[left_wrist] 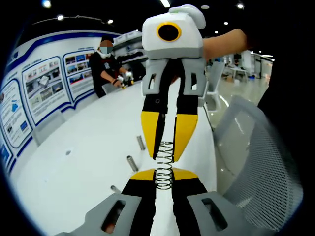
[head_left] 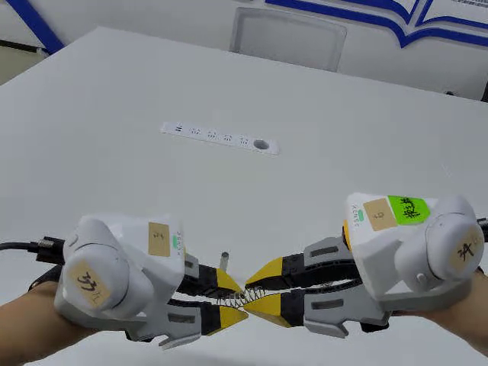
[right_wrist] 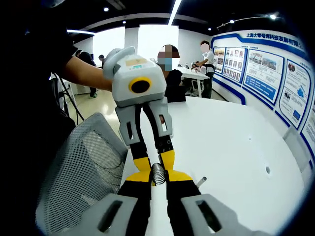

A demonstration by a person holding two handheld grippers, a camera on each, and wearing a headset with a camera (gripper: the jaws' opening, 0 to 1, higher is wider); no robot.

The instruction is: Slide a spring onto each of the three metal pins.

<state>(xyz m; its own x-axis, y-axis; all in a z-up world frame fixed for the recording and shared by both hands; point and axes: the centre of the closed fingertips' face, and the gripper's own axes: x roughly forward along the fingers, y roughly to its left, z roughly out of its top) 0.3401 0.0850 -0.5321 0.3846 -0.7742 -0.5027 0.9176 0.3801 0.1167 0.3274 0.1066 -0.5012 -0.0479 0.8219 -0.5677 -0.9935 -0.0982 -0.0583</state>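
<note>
Spring [left_wrist: 164,157] held in air low over near edge of table [head_left: 152,84], spanning both grippers. Left gripper [left_wrist: 163,173] jaws clenched on one end; right gripper [right_wrist: 158,176] jaws clenched on other end. Three metal pins [left_wrist: 132,163] on table just beyond, apparently bare. Judged: first spring in hand, none fitted. Next move calls for one gripper to release, then spring bore lined up over pin tip.

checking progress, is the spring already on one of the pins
No, the spring is held in the air between the left gripper and the right gripper, and the pins on the table are bare.
</note>
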